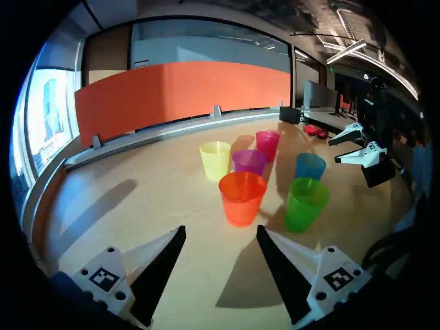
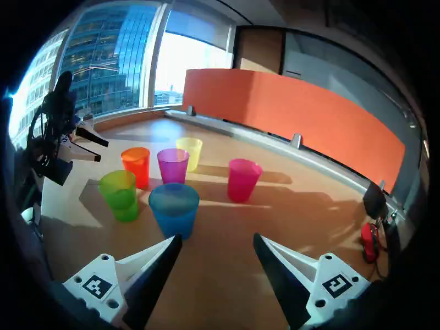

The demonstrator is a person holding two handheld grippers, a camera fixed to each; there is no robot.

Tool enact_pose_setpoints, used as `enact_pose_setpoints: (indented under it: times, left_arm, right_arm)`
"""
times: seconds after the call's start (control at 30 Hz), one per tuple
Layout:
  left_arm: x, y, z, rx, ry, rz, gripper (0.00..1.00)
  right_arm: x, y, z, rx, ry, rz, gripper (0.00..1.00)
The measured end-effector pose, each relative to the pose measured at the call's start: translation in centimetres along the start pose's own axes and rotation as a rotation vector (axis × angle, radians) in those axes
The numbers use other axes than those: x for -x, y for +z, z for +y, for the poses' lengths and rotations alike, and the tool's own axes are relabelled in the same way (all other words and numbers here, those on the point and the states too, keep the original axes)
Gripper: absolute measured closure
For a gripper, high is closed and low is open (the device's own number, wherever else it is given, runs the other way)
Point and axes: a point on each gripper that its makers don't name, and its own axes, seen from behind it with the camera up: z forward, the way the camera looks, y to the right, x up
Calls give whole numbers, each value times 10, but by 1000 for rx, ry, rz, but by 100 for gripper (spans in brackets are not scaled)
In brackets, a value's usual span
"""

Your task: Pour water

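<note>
The left gripper (image 1: 220, 227) is spread wide above the wooden table (image 1: 137, 192) and holds nothing. The orange cup (image 1: 242, 198) stands just ahead, between its fingertips, and the green cup (image 1: 306, 203) is ahead of its right finger. Beyond them stand the purple cup (image 1: 249, 163), yellow cup (image 1: 215, 159), blue cup (image 1: 310, 166) and, farthest, the pink cup (image 1: 267, 144). The right gripper (image 2: 217, 236) is likewise wide and empty; the blue cup stands nearest, just ahead of its left finger. All six cups are upright and close together. I cannot tell whether any holds water.
</note>
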Motion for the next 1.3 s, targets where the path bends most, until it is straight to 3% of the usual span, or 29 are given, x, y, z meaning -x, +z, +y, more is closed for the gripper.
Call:
enact_pose_setpoints:
  times: [0.2, 0.47, 0.87, 1.3]
  left_arm:
    - [-12, -1, -17, -66, -20, 51, 4]
    - [-33, -1, -29, -121, -27, 134, 4]
    - [-67, -17, -52, -225, -66, 264, 4]
    - [-101, -36, -62, -316, -104, 384, 4]
  right_arm:
    - [-17, -2, 13, 69, 37, 58, 0]
    - [-38, -5, 36, 170, 76, 135, 0]
    - [-73, -16, 69, 304, 128, 265, 0]
    - [-105, -39, 95, 467, 169, 407, 0]
